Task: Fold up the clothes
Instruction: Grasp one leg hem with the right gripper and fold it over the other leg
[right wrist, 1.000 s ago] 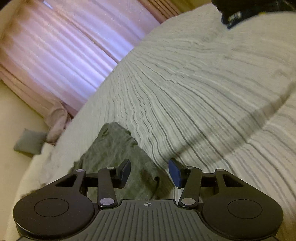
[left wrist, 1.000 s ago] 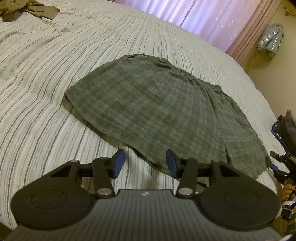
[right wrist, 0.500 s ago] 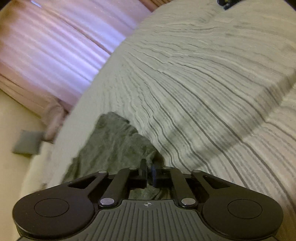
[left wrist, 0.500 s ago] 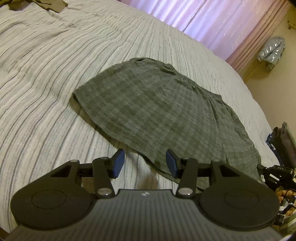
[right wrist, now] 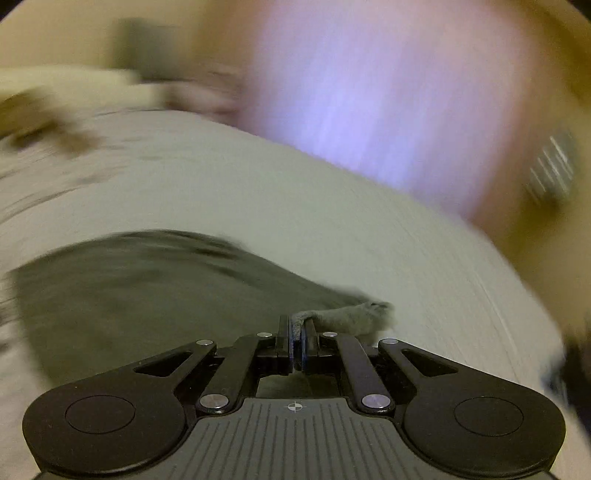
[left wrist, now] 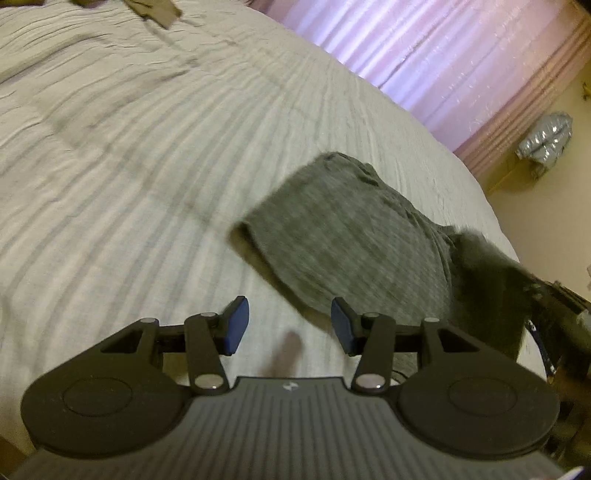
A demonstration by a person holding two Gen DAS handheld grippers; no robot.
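In the left wrist view, the left gripper (left wrist: 287, 325) is seen at the bottom of the frame with its two blue-padded fingers (left wrist: 236, 325) spread wide apart and nothing held between them. No readable writing is found on its ribbed grey body; only a small round mark is seen at its centre. Just beyond the right finger, a grey checked garment (left wrist: 354, 240) is seen lying on a pale striped bedspread (left wrist: 129, 184), right of centre. Its right side is lifted and drawn toward the right edge of the frame. Farther off, at the upper left, an olive-brown piece of clothing (left wrist: 155, 9) is seen on the bed. Pink curtains (left wrist: 424, 48) are seen at the upper right, and a silvery bundle (left wrist: 546, 134) lies on the floor at the right edge.

The right wrist view is heavily blurred. At the bottom centre, the right gripper (right wrist: 297, 341) is seen closed tightly on an edge of the grey checked garment (right wrist: 147, 288), with a fold of cloth sticking up and to the right of the pinched fingers. The rest of the garment is spread across the lower left. Beyond it, the bedspread (right wrist: 332, 229) and the curtains (right wrist: 369, 110) are made out.
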